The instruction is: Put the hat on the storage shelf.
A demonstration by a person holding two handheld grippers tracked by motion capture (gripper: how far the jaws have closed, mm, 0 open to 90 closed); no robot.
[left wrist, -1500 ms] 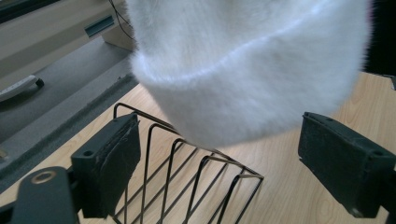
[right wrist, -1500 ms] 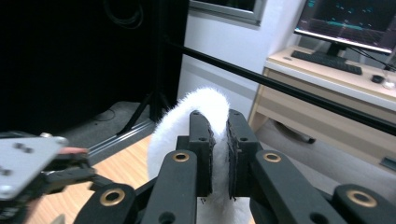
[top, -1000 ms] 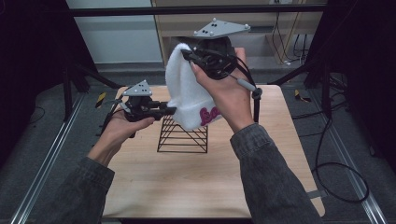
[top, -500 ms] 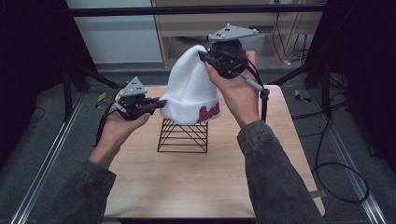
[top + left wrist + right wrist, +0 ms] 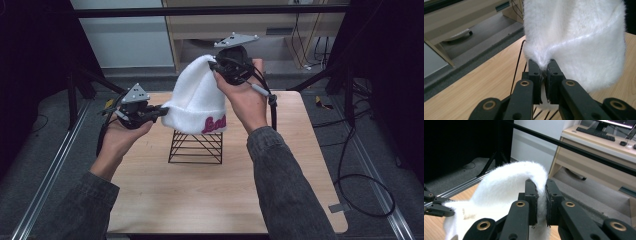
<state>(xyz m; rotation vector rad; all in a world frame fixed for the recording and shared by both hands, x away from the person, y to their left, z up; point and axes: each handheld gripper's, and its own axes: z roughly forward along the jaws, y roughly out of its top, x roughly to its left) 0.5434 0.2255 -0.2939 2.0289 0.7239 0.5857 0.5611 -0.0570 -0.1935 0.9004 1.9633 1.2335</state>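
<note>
Two grippers hold a white hat point(image 5: 196, 102) above a black wire rack point(image 5: 196, 147) on the table point(image 5: 200, 195). Left gripper point(image 5: 162, 110) is clenched on the brim's left edge, right gripper point(image 5: 216, 67) on the crown. Hat's long axis stands near upright, crown tilted far-right, opening facing down over the rack.

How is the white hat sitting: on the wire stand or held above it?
On it, partly: the white hat drapes over the wire stand, both tools gripping it.

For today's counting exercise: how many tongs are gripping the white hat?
2. The left tongs pinch the white hat at its brim's left edge; the right tongs pinch its top, above the wire stand.
</note>
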